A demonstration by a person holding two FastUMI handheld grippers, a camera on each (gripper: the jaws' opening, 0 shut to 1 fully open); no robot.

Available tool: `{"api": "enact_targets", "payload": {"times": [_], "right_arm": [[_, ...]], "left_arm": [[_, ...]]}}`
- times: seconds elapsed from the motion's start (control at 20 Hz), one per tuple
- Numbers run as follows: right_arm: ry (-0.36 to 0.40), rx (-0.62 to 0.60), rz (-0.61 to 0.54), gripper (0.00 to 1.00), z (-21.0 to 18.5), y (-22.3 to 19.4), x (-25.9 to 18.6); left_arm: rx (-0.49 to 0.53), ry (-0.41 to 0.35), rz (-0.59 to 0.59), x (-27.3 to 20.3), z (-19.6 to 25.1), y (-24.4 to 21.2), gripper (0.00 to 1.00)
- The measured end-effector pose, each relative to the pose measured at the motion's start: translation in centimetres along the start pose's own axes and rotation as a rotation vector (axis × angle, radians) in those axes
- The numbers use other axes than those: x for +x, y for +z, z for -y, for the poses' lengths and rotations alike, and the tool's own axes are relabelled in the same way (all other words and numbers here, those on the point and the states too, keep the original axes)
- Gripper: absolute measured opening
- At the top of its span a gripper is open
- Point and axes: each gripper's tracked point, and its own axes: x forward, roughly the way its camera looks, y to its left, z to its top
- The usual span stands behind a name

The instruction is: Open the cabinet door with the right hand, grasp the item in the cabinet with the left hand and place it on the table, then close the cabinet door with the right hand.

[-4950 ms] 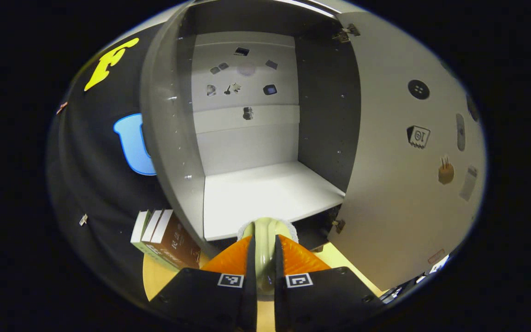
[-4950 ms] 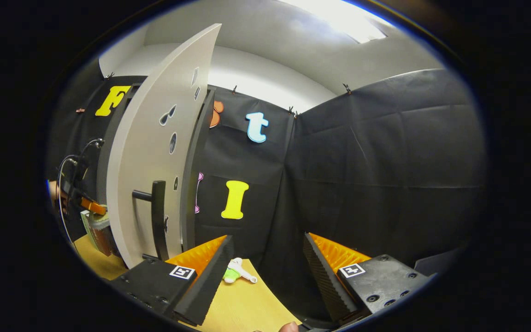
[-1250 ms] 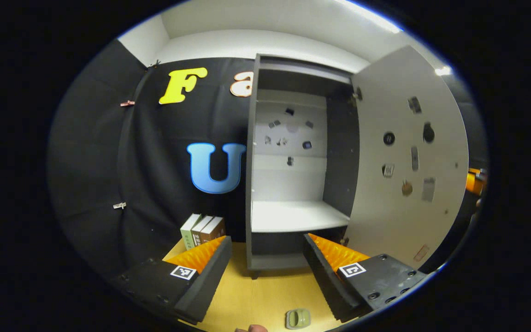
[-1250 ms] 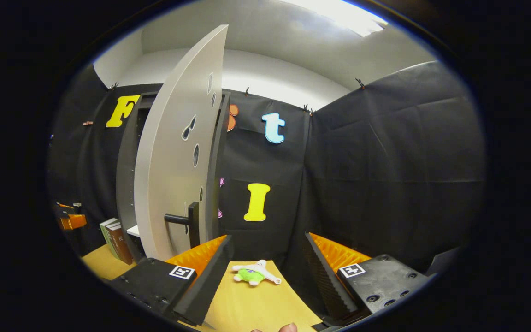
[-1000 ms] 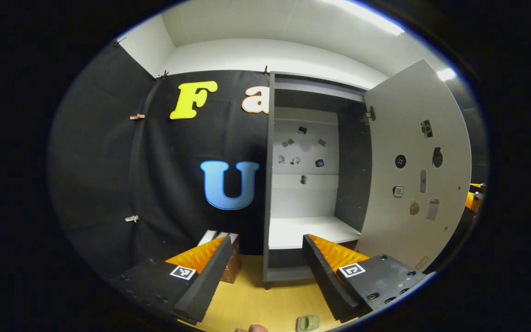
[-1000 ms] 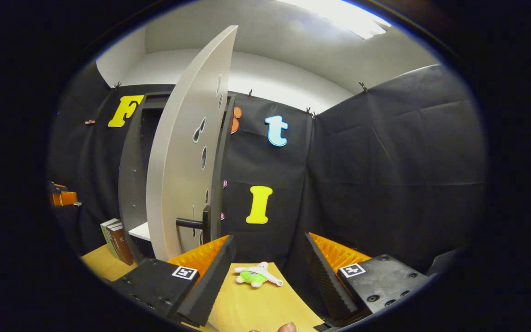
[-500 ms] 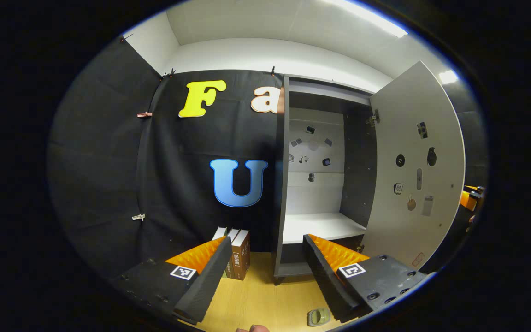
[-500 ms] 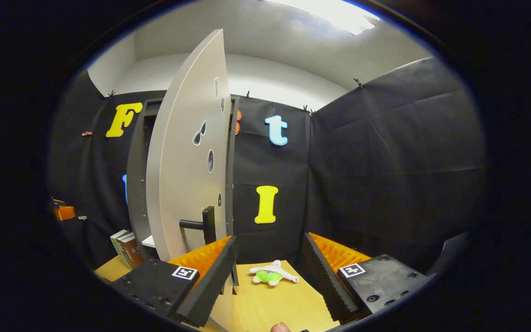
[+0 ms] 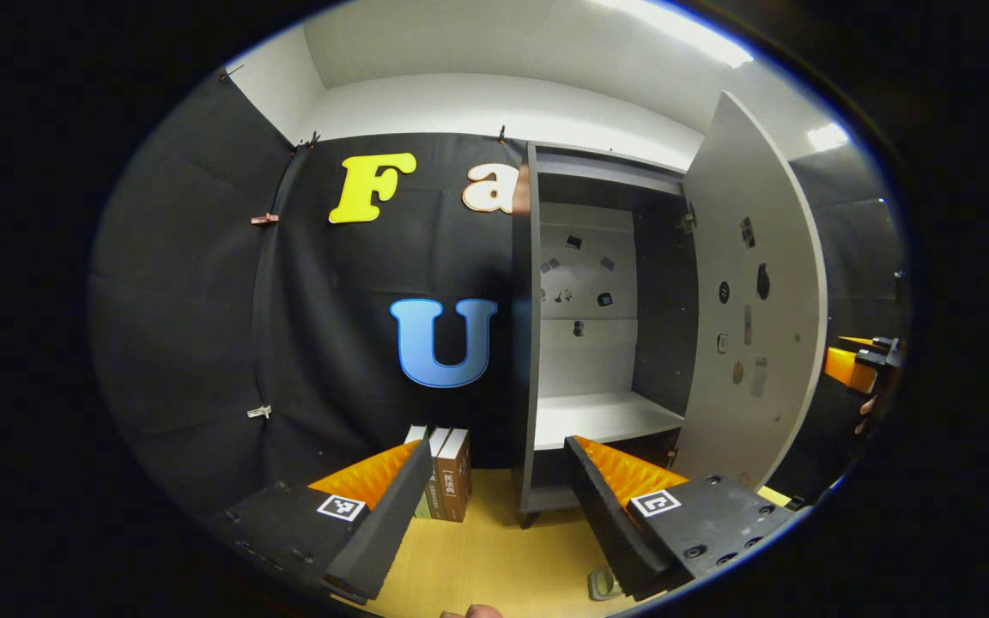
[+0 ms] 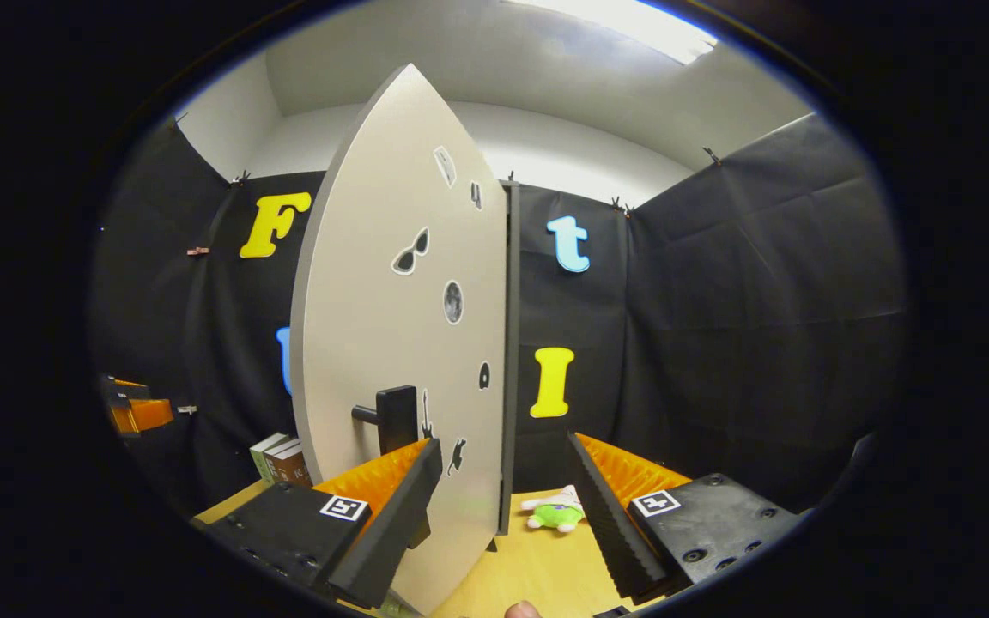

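My right gripper (image 10: 501, 498) gapes empty; the door (image 10: 391, 343) stands just left, handle (image 10: 391, 416) upright beside my left finger.

Black cloth (image 9: 203, 326) is hung as the booth's wall on three sides and is held along its top edge by small clips (image 10: 708, 154). More clips (image 9: 263, 220) are fixed along a seam on the left. Above the cloth, a white wall (image 9: 494, 99) and a pale ceiling (image 10: 494, 60) are seen, and bright ceiling light panels (image 9: 683, 26) are set overhead. A wooden table (image 9: 494, 558) of light yellow tone is placed against the cloth. Three books (image 9: 443, 472) are stood upright at the back of the table, against the cloth. A small green and white plush toy (image 10: 555, 513) is laid on the table near the right-hand wall.
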Motion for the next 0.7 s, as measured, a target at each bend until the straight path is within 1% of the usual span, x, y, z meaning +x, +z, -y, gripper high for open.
{"api": "enact_targets", "payload": {"times": [0.15,0.3,0.45,0.5,0.6,0.65,0.7], "right_arm": [[0.048,0.016,-0.013,0.95,-3.5,-0.5,1.6],[0.104,0.025,-0.050,0.96,-6.5,-1.5,3.0],[0.123,0.021,-0.045,0.98,-7.7,-1.0,3.3],[0.127,0.017,-0.040,0.98,-7.9,-0.9,3.1],[0.128,0.008,-0.032,0.97,-8.1,-0.8,3.0],[0.128,0.004,-0.029,0.98,-8.1,-0.7,3.0],[0.126,0.001,-0.027,0.97,-8.0,-0.6,2.8]], "left_arm": [[-0.001,0.003,-0.001,-0.1,-0.7,-0.2,0.96],[-0.004,0.007,-0.004,-0.1,-1.3,-0.3,0.96],[-0.007,0.010,-0.004,-0.1,-1.6,-0.2,0.96],[-0.008,0.010,-0.002,-0.2,-1.5,-0.2,0.99],[-0.008,0.009,-0.001,-0.3,-1.5,-0.2,0.99],[-0.009,0.008,-0.001,-0.4,-1.4,-0.2,0.96],[-0.010,0.008,-0.001,-0.5,-1.4,-0.2,0.96]]}}
